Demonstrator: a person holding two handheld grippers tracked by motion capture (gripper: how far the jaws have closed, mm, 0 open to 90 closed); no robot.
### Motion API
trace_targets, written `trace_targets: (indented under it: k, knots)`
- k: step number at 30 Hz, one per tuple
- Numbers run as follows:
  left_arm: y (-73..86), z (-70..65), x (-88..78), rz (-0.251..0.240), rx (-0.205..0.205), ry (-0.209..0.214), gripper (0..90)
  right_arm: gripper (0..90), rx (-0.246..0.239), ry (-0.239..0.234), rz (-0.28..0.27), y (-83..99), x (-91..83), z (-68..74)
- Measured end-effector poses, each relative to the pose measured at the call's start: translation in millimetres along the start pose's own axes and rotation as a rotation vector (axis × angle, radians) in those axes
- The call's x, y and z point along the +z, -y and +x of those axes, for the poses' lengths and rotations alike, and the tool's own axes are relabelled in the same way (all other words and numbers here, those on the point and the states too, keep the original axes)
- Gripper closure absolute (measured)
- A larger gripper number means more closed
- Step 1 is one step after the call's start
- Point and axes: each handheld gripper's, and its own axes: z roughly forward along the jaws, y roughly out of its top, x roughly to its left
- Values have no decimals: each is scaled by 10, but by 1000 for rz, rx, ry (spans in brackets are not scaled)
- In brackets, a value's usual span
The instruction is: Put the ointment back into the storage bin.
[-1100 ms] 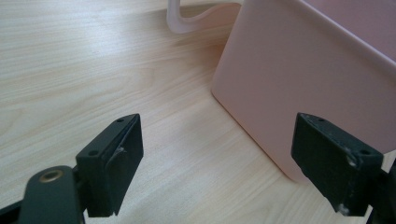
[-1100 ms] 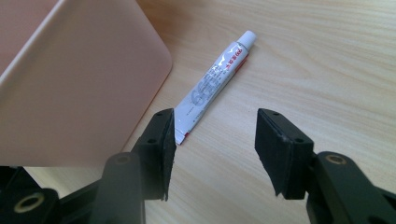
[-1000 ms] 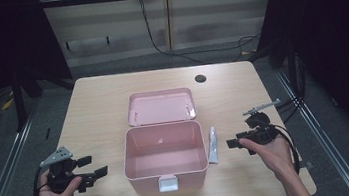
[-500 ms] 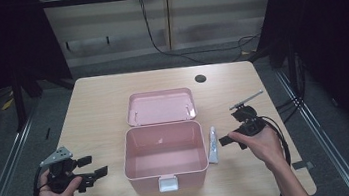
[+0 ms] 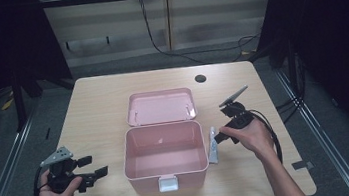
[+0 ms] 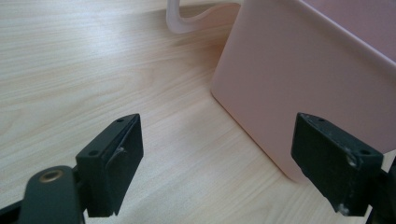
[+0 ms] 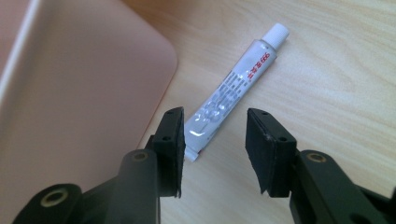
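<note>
Table (image 5: 103, 106): one. Pink box (image 5: 165, 152): one, lid open. Tube (image 7: 233, 88): one, flat on table, just beside box right wall.
Right gripper (image 7: 214, 140): jaws just closing, half-spread, tube tail between, not yet pinched. Centre over crimped end, squeeze gently.
Left gripper (image 6: 219, 154): spread, empty.

The pink box (image 5: 165, 155) stands open mid-table, its walls blocking any level pass across the centre, and its lid (image 5: 161, 106) lies flat just behind. Between the box's right wall and the right gripper (image 5: 221, 136) there is only a narrow strip, where a tube (image 5: 212, 145) lies. The left gripper (image 5: 91, 173) has bare table (image 5: 94, 118) around it. The mouth of the box is open from above.
</note>
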Motion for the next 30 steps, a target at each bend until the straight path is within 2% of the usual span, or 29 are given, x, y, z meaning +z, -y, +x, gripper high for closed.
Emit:
trace_targets:
  k: [3, 5, 13, 30]
  knots:
    - [1, 3, 5, 4, 1, 1, 170, 591, 14, -2, 6, -23, 39, -12]
    - [1, 0, 11, 6, 2, 0, 170, 599, 25, 17, 14, -54, 85, -12]
    - [2, 2, 12, 6, 1, 1, 169, 609, 48, 15, 43, -145, 230, -33]
    - [1, 5, 8, 6, 2, 3, 170, 591, 98, 72, 105, -228, 448, -14]
